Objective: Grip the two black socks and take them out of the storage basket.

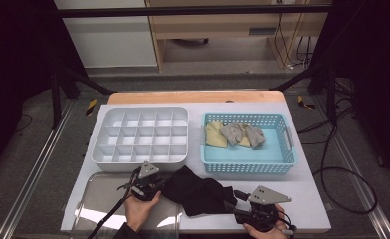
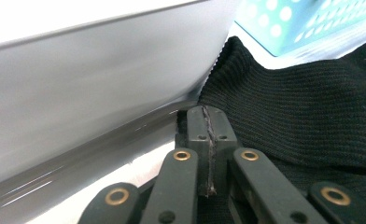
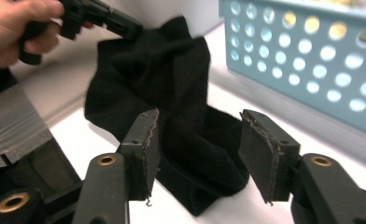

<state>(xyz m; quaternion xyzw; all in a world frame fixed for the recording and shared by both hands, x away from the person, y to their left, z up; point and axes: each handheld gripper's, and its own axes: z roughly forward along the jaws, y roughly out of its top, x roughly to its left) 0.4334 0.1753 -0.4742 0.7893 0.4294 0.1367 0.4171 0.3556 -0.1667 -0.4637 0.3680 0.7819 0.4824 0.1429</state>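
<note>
A black sock (image 1: 198,193) lies crumpled on the white table between my two grippers. My left gripper (image 1: 163,183) is shut on the sock's left edge, just in front of the white tray; in the left gripper view the jaws (image 2: 209,116) are pressed together with black knit (image 2: 302,107) to their right. In the right gripper view the left gripper (image 3: 125,28) lifts a corner of the sock (image 3: 172,79). My right gripper (image 1: 231,197) is open, and its jaws (image 3: 197,128) straddle the sock's near end without closing on it.
A white compartment tray (image 1: 140,134) stands at the back left. To its right, a light blue basket (image 1: 247,157) holds yellow and grey socks (image 1: 235,133). A clear plastic lid (image 1: 103,199) lies at the front left under my left hand.
</note>
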